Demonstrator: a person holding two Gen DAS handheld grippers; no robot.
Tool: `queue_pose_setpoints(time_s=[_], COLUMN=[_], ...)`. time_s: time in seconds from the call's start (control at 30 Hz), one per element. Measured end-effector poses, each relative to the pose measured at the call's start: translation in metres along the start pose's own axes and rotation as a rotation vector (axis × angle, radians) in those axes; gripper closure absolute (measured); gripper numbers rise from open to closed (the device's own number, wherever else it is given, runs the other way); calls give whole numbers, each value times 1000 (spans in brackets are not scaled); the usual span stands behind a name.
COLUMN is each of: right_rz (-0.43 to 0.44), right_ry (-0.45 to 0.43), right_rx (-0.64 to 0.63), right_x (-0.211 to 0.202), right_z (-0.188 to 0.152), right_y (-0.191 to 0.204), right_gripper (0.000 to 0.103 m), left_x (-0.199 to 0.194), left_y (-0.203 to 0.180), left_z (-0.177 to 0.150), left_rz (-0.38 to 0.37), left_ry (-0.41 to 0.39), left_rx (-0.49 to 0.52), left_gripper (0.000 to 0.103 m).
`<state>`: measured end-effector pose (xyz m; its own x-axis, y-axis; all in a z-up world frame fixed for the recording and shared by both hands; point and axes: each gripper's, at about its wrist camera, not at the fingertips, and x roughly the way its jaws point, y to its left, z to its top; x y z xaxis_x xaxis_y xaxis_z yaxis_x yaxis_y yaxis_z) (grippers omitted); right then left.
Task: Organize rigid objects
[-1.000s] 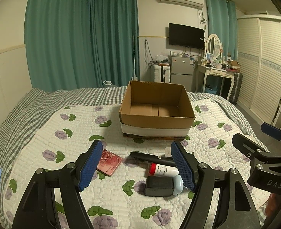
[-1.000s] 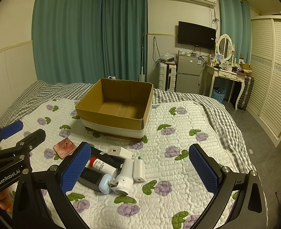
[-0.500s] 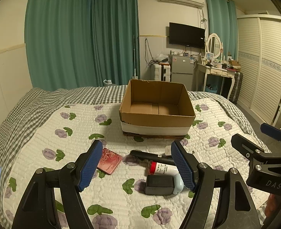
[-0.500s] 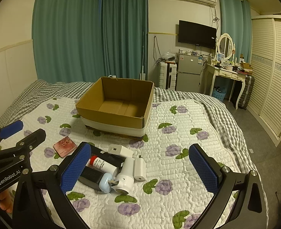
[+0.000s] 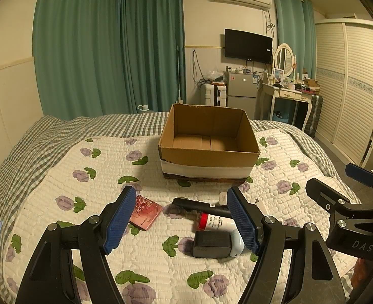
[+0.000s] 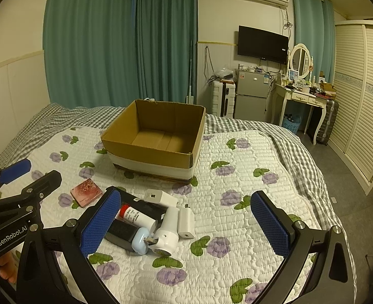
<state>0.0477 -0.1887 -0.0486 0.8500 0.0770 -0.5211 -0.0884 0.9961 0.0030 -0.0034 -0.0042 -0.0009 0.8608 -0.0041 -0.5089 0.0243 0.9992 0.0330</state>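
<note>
With both the left gripper [image 5: 181, 219] and right gripper [image 6: 186, 224] spread wide and empty above the jumbled chargers [image 6: 185, 219] and tube [image 6: 136, 217] short of the empty cardboard box [image 6: 158, 129], a grab risks snagging neighbours.

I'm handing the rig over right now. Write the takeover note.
Left tongs: open, empty, above the bed.
Right tongs: open, empty.
Cardboard box: on the quilt, nothing visible inside.
On the quilt before the box: pink case lying apart on the left; red-capped tube, dark block, white chargers and others heaped together.
Done: nothing boxed.
Left: every item.
</note>
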Motion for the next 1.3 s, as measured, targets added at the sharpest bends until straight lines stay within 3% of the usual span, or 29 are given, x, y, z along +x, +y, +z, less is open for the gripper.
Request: queue_pose_setpoints(time_s=[0.57, 0.8, 1.0, 1.3], right_rz=[6, 6, 24, 64], right_ry=[7, 44, 168, 381], right_rx=[-11, -12, -37, -97], right_x=[1, 12, 48, 109], right_z=[-2, -9, -30, -75], right_y=[3, 2, 6, 19], right_gripper=[0, 0, 13, 43], left_x=[1, 21, 59, 99], left_y=[0, 2, 2, -1], left_z=[0, -19, -48, -83], left_rz=[-1, -11, -16, -29], left_ry=[3, 66, 194, 331], left_rx=[0, -7, -12, 21], left_gripper=[26, 26, 26, 26])
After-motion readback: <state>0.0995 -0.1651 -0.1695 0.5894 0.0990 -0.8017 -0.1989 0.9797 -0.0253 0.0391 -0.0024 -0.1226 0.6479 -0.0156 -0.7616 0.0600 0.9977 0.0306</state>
